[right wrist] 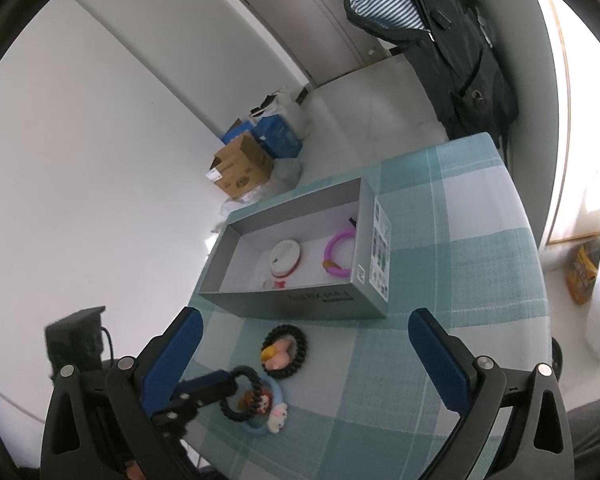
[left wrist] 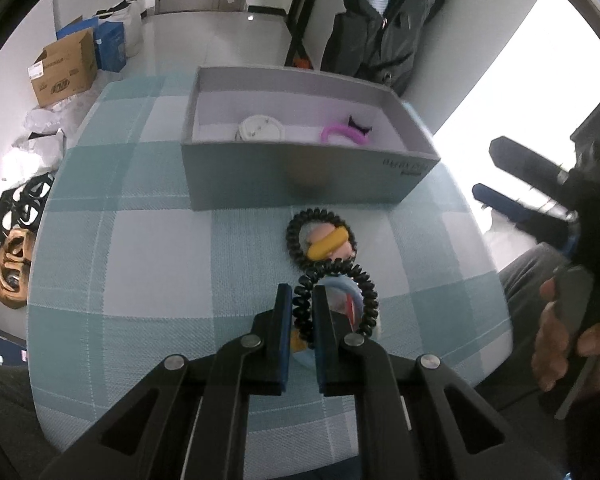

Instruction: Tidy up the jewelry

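My left gripper is shut on a black spiral hair tie, low over the checked tablecloth; it also shows in the right wrist view, lying over a blue ring with small doll charms. A second black spiral tie with a pink and yellow charm lies just beyond, near the grey box. The box holds a white round case and a pink ring. My right gripper is open and empty, raised above the table in front of the box.
The small table with its teal checked cloth ends close on every side. Cardboard boxes and bags stand on the floor to the left. A dark jacket hangs behind the box. My right gripper shows at the right.
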Demonstrator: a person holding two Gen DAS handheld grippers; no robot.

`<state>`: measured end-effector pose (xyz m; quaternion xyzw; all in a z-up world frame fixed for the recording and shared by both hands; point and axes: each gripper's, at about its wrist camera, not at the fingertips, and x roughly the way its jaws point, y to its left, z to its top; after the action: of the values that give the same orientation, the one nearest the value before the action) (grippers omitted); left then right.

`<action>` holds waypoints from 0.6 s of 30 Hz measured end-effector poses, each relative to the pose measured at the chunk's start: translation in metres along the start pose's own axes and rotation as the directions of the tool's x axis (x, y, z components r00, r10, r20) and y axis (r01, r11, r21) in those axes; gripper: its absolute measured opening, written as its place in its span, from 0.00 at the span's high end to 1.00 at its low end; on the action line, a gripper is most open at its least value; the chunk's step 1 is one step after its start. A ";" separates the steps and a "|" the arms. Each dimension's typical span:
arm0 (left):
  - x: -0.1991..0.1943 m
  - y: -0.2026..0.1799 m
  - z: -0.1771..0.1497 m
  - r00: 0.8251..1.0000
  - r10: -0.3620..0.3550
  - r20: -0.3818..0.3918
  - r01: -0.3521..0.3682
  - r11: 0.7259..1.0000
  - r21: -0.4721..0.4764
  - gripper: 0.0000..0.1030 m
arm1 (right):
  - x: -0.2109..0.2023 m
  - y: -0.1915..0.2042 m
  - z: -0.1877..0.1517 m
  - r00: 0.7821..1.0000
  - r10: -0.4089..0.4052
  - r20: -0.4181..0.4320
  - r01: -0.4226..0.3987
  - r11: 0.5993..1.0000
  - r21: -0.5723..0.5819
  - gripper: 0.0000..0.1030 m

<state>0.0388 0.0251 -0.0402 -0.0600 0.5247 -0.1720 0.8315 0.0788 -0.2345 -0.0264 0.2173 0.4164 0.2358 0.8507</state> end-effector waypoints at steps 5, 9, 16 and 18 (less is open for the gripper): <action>-0.011 0.005 0.004 0.999 -0.020 0.039 0.021 0.999 -0.028 0.95 | 0.003 -0.001 -0.001 1.000 -0.004 -0.013 0.004 1.000 0.003 0.00; -0.024 0.015 0.010 0.996 -0.014 0.092 0.020 0.998 -0.064 0.95 | 0.008 0.004 -0.008 0.999 0.015 -0.050 -0.016 1.000 -0.015 0.00; -0.043 0.035 0.015 0.981 0.045 0.189 -0.022 0.992 -0.124 0.95 | 0.027 0.038 -0.032 0.983 0.075 -0.165 -0.100 0.984 -0.144 0.02; -0.043 0.039 0.015 0.978 0.050 0.201 -0.022 0.990 -0.140 0.95 | 0.033 0.051 -0.041 0.977 0.077 -0.200 -0.118 0.973 -0.199 0.10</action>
<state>0.0436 0.0756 -0.0078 -0.1246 0.4484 -0.1135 0.8778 0.0524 -0.1673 -0.0408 0.1231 0.4576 0.3398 0.8124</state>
